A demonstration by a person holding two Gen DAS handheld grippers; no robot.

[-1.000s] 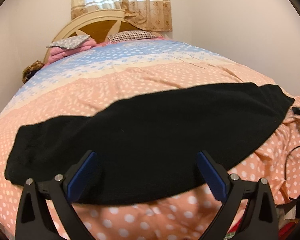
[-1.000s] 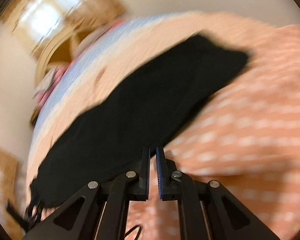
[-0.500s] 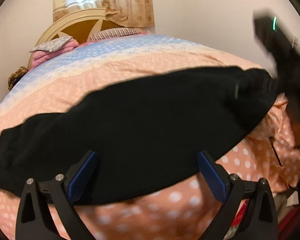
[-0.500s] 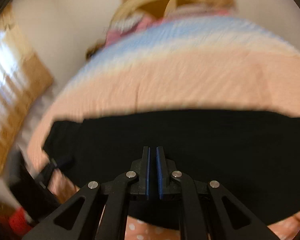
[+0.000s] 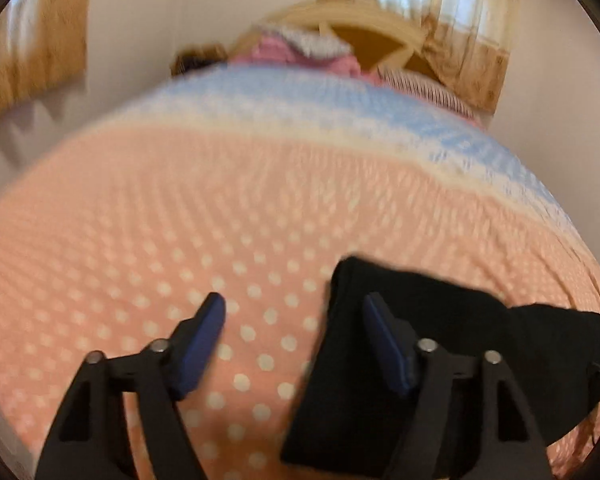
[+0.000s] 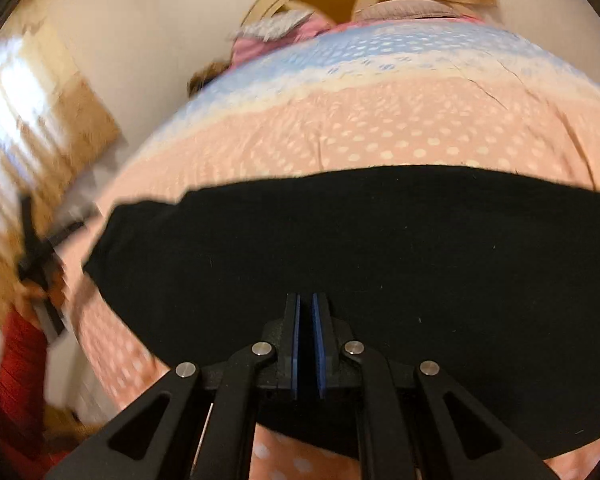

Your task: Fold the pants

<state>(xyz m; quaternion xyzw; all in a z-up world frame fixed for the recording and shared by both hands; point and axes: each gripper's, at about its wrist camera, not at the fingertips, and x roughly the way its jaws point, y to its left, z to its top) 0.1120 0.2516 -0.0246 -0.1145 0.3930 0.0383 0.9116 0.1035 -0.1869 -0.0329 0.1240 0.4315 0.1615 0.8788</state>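
Note:
Black pants [image 6: 380, 248] lie flat across the near part of a bed, stretched left to right. My right gripper [image 6: 306, 300] hovers over their middle near the front edge, shut, with nothing visibly held. My left gripper [image 5: 293, 302] is at the pants' left end [image 5: 440, 320]. Its jaws are closing; the right finger [image 5: 384, 344] lies over the black cloth and the left finger [image 5: 204, 336] over bare bedspread. The pads do not press on anything. In the right wrist view the left gripper [image 6: 40, 248] is a dark blur at the left.
The bedspread [image 5: 180, 220] is peach with white dots, with a blue band towards the headboard [image 5: 380, 36]. Pink pillows [image 5: 292, 52] lie at the head, under a curtain [image 5: 460, 20]. A red sleeve [image 6: 20, 360] shows at the bed's left edge.
The left gripper has swung from the pants' middle to their left end and its jaws have narrowed. The right gripper has come from the right end to the middle, still shut.

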